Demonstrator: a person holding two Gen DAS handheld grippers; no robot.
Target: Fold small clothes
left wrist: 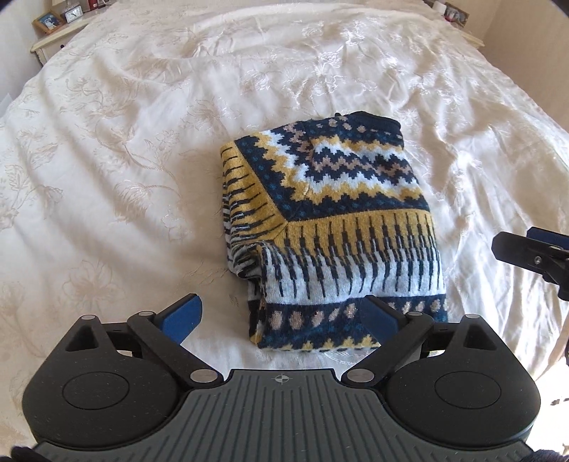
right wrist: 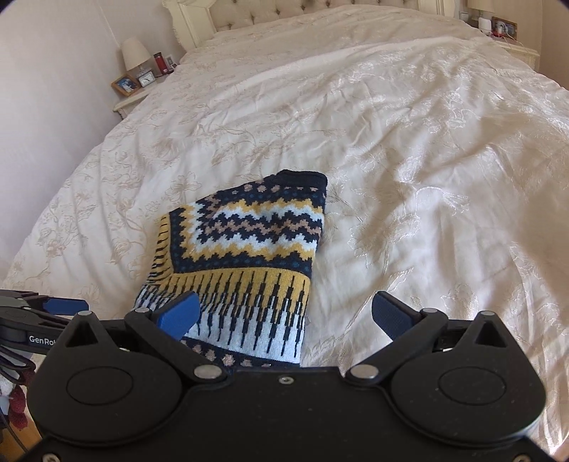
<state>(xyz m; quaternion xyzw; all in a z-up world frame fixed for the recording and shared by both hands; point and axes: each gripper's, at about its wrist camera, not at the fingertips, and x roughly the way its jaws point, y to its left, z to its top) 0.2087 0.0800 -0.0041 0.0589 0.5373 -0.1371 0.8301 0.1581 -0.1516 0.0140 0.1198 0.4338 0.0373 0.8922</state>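
Sweater (left wrist: 330,231), knit w/ navy, mustard and white zigzags, lies folded in a thick rectangle at centre frame on a cream embroidered bedspread (left wrist: 124,160); open bedding all round. Left gripper (left wrist: 281,316) and right gripper (right wrist: 284,312) hover w/ blue pads apart, empty. Sweater's near hem hidden behind gripper bodies.

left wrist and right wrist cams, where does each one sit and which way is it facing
Left wrist: sits on the left gripper, looking forward over its open fingers at the folded sweater on the bed; the right gripper's tip shows at right.
Right wrist: sits on the right gripper, facing up the bed toward the headboard, sweater left of centre; the left gripper shows at left.
Shared: sweater, bed, each other's gripper, nightstand.
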